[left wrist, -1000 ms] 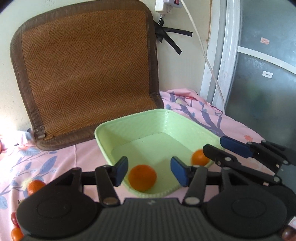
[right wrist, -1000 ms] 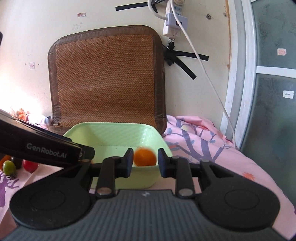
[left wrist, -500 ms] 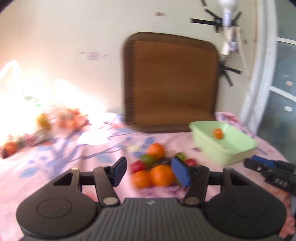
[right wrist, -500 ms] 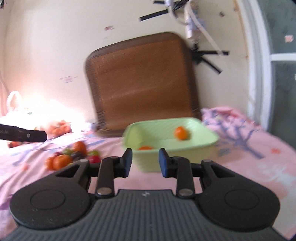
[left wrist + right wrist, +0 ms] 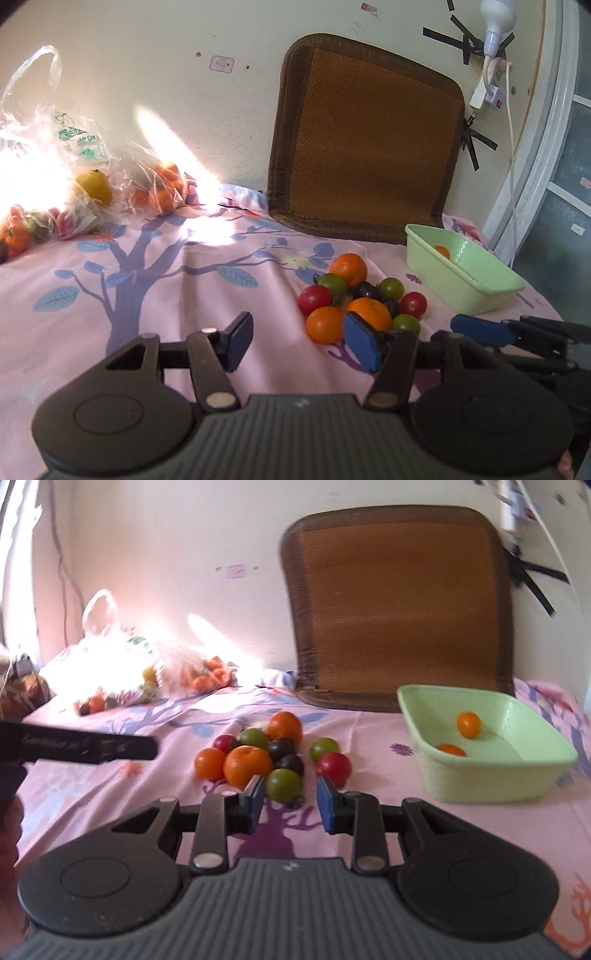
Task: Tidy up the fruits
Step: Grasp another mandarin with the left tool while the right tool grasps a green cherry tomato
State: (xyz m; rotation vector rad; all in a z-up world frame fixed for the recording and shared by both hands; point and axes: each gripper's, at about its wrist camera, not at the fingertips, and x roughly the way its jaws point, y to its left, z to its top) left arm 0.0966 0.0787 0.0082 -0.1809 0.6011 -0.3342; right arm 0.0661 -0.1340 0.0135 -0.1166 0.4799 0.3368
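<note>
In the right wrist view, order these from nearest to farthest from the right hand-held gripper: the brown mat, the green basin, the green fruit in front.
1. Green fruit, between the fingers of the right hand-held gripper.
2. Green basin, to the right.
3. Brown mat, against the back wall.

A: Where is the glare?
B: Sunlight burns out the bags (image 5: 55,177) at nine o'clock and streaks the wall (image 5: 166,125).
A: Sharpness?
B: Left view crisp; right view soft, smeared. Both bend and darken at the corners.

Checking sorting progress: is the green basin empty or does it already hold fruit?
Not empty: the green basin holds two orange fruits; the rest sit piled on the cloth.
</note>
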